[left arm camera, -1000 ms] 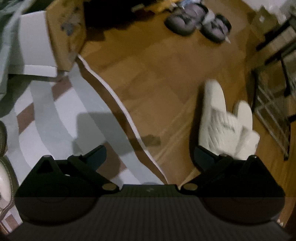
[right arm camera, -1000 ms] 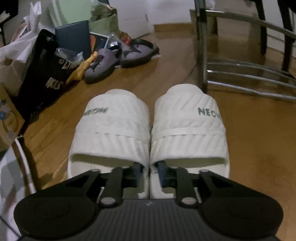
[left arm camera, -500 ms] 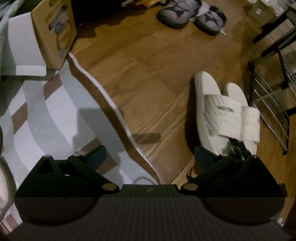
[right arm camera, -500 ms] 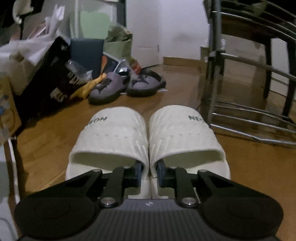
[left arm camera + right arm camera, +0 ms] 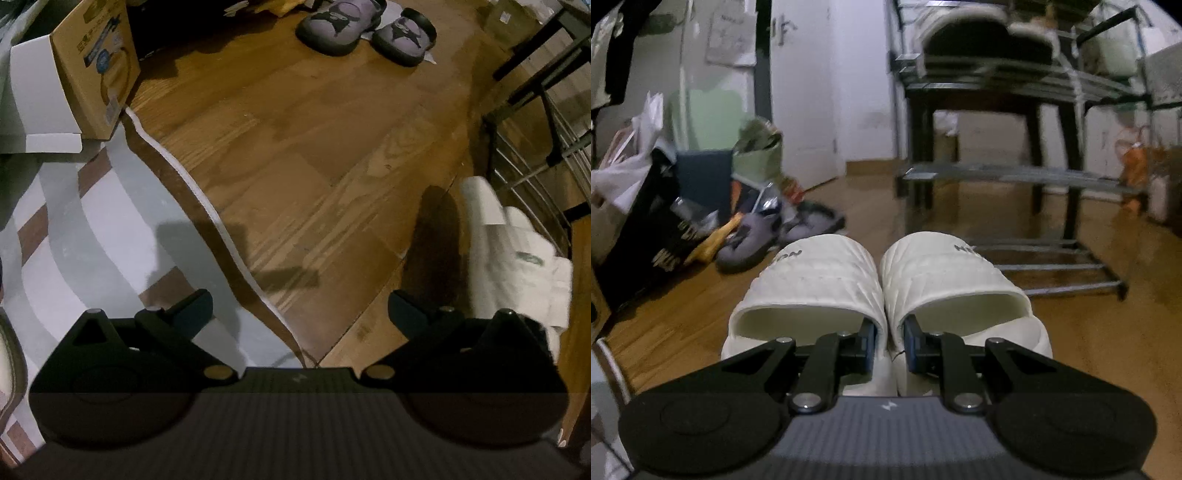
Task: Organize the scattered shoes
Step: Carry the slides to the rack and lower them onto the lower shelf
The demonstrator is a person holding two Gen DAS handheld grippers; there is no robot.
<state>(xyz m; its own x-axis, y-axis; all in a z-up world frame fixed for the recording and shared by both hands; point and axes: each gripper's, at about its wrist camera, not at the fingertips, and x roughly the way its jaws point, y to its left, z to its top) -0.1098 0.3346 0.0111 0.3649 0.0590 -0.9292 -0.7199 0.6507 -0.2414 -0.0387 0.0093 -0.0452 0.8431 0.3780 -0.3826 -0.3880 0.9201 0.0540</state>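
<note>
My right gripper is shut on a pair of white slides, one finger inside each strap, pinching their inner walls together and holding them above the wood floor. The pair also shows blurred at the right edge of the left wrist view. A metal shoe rack stands ahead and to the right, with shoes on its top shelf. My left gripper is open and empty over the rug's edge. A pair of grey slippers lies far ahead on the floor.
A striped rug covers the floor at the left, with a cardboard box at its far corner. Bags and clutter sit at the left wall near the grey slippers. Another shoe lies at the left edge.
My right gripper has lifted the white slides and tilted up, so the rack's upper shelves came into view. In the left wrist view the slides have shifted right.
</note>
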